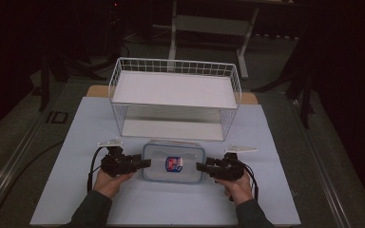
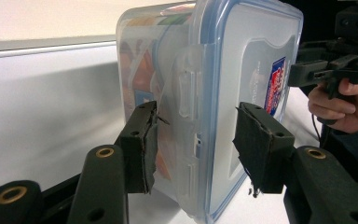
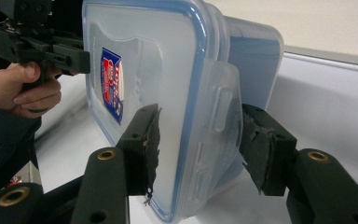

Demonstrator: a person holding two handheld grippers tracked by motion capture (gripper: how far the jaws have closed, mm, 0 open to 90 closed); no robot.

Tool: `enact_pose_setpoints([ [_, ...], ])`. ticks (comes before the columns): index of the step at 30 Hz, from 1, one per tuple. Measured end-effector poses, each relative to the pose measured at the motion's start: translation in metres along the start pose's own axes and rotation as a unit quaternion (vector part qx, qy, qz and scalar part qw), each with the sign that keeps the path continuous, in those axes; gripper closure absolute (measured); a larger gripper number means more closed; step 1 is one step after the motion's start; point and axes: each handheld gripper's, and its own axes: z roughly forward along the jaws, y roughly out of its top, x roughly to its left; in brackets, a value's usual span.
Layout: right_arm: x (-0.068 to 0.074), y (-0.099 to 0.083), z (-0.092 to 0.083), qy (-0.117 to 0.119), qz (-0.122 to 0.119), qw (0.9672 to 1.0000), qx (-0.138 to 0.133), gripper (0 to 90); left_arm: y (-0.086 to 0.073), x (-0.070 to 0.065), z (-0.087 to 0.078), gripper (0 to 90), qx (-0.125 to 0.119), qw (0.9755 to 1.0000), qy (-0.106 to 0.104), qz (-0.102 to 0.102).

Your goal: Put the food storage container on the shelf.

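Straddling the lidded plastic container (image 1: 173,164) from both ends: left hand-held gripper (image 1: 142,163) and right hand-held gripper (image 1: 200,166), jaws open around its side latches, pads not pressing. Container sits on worktop (image 1: 76,142), just before wire rack (image 1: 175,97).

Looks like a lab/test setup: dark room w/ black curtains (image 1: 347,57), metal stand legs (image 1: 173,33), white mat on counter (image 1: 76,190).

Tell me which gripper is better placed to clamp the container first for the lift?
Left, narrowly. In the left gripper view its left pad already meets the container wall, with a gap at the other pad. The right gripper straddles the opposite end clip, gaps both sides. Both look needed for a level lift.
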Motion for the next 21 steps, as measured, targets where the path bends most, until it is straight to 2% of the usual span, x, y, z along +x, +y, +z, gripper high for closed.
enact_pose_setpoints([
  [11,-0.0011,-0.0003,0.0005,0.001,0.009,1.0,-0.004,48.6,-0.0027,0.0,-0.0014,52.1,-0.005,1.0,-0.002,-0.006],
  [21,-0.0008,-0.0018,0.0011,-0.003,0.024,0.9996,-0.015,48.5,-0.0017,-0.0042,-0.0019,51.9,-0.01,0.9998,0.014,-0.008],
])
